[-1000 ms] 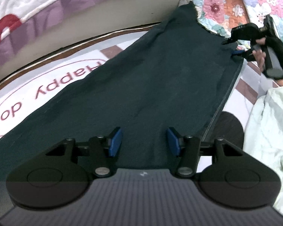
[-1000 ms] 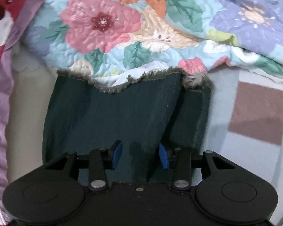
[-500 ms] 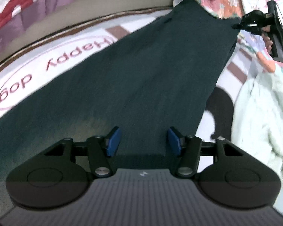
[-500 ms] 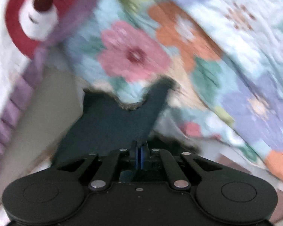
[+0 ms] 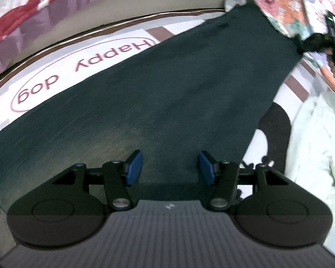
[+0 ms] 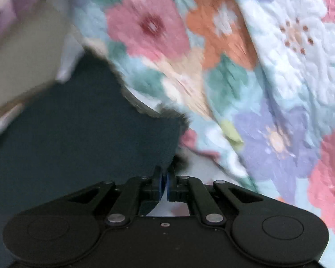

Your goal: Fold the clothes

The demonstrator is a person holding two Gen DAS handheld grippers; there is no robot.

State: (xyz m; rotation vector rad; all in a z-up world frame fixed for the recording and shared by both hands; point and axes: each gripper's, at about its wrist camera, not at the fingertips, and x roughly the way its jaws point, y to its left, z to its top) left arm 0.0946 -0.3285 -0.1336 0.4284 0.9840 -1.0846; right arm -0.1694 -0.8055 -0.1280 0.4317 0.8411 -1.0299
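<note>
Left gripper (image 5: 169, 167) hovers with blue pads spread wide, grasping nothing, above the near end of the dark garment (image 5: 167, 84). Garment lies spread flat across the white mat (image 5: 82, 55) printed "Happy dog", running from the near left to the far right corner. Pale green cloth (image 5: 319, 147) lies bunched beside its right edge. Right gripper (image 6: 164, 184) is clenched on the garment's far frayed corner, against the floral quilt (image 6: 256, 67).
</note>
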